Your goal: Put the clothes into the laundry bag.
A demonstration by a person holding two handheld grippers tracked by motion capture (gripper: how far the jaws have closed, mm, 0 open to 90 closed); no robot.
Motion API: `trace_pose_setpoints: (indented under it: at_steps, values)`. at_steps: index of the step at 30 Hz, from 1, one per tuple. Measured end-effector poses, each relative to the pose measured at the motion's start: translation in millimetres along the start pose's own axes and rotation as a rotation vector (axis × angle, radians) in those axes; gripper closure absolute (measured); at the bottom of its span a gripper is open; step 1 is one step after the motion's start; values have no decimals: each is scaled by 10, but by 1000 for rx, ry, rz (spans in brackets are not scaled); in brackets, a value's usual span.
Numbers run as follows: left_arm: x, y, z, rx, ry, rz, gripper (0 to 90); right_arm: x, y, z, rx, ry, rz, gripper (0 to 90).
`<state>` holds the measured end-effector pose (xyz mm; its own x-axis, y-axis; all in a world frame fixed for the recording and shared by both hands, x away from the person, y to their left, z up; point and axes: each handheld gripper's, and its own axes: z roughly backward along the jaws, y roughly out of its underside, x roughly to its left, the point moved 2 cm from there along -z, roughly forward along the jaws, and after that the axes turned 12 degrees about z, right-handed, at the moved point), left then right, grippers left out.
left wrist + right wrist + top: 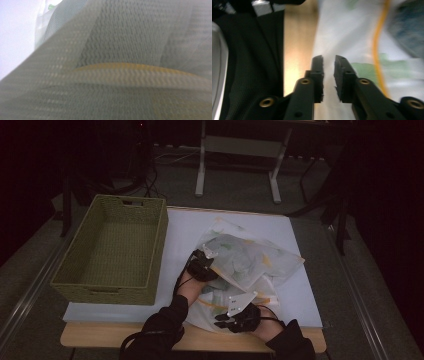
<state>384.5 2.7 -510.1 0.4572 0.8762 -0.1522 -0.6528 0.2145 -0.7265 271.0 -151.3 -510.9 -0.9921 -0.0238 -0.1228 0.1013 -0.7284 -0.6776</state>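
A white mesh bag (pixel 250 260) with yellow trim lies on the white table top (pixel 185 227), with folded cloth showing through it. My left gripper (pixel 214 257) is pressed into the bag's left side. In the left gripper view the mesh (pixel 125 50) lies right against the camera and hides the jaws. My right gripper (pixel 221 320) hovers at the bag's near edge, pointing left. In the right gripper view, the right gripper (pixel 328 58) has a narrow gap between its jaws and nothing in it. Beyond it are the bag (pixel 352 32) and its yellow trim (pixel 375 45).
An empty green woven basket (pixel 160 240) stands on the table's left part. The table's wooden front edge (pixel 100 337) runs below it. A black sleeve (pixel 249 62) lies close to the right gripper's left side. A white table frame (pixel 200 165) stands on the floor behind.
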Motion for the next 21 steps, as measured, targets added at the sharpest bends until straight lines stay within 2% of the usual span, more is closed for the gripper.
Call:
trace_pose_setpoints:
  at_steps: [7, 8, 10, 13, 15, 19, 21]
  values:
    - [15, 63, 146, -4, 20, -2, 488, -150, -6, 405, -71, 131, -63, 677]
    - [17, 66, 167, -6, 23, -5, 487, -181, 3, 474, -79, 166, -76, 660]
    - [16, 79, 220, -7, 31, -16, 477, -221, 18, 567, -96, 197, -98, 644]
    - [24, 115, 311, -2, 54, -3, 426, -256, 39, 701, -123, 239, -120, 629]
    - [28, 136, 373, -9, 57, -6, 395, -269, 45, 756, -129, 264, -125, 616]
    - [47, 193, 527, -24, 55, -11, 389, -295, 50, 816, -131, 331, -139, 558]
    - [46, 221, 603, -25, 50, -33, 390, -329, 61, 825, -126, 365, -149, 533]
